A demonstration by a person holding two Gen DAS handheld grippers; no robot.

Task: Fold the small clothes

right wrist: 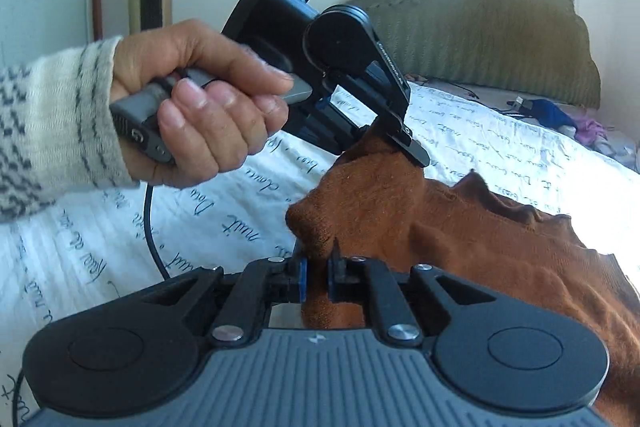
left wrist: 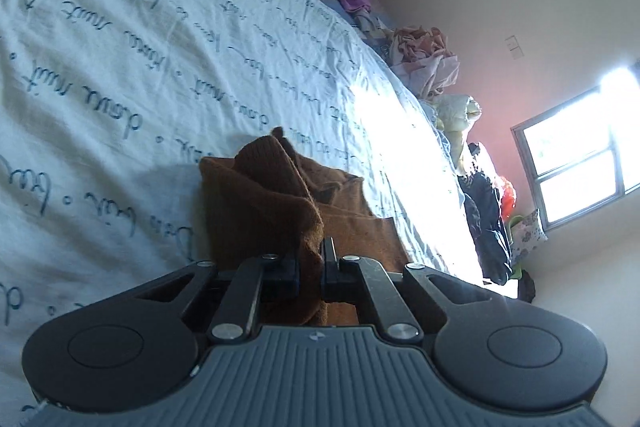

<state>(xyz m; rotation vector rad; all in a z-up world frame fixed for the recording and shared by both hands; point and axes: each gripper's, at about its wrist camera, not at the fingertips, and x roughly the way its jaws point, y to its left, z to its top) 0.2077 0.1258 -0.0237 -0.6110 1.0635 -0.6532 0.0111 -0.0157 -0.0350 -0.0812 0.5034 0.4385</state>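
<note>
While both tools are clamped on the same piece of clothing, the brown knit garment sits low and centre-right in the right wrist view, lifted at one edge above the bed sheet, a white cloth printed with blue handwriting. The right gripper, at lower centre of that frame, has its jaws drawn almost together, with a fold of the brown fabric pinched between the blue pads. Just above it, in mid frame, the left gripper bites another bit of the same edge, its black fingers closed on the cloth. A hand in a patterned knit sleeve grips that tool's handle at left of frame, and a black cable hangs beneath it.

Seen from the left wrist view, the left gripper at lower centre is likewise nearly shut, brown fabric bunched between its fingers, and the garment rises in a rumpled hump just beyond them. Further clothes lie in a pile along the bed's edge at upper right.
</note>
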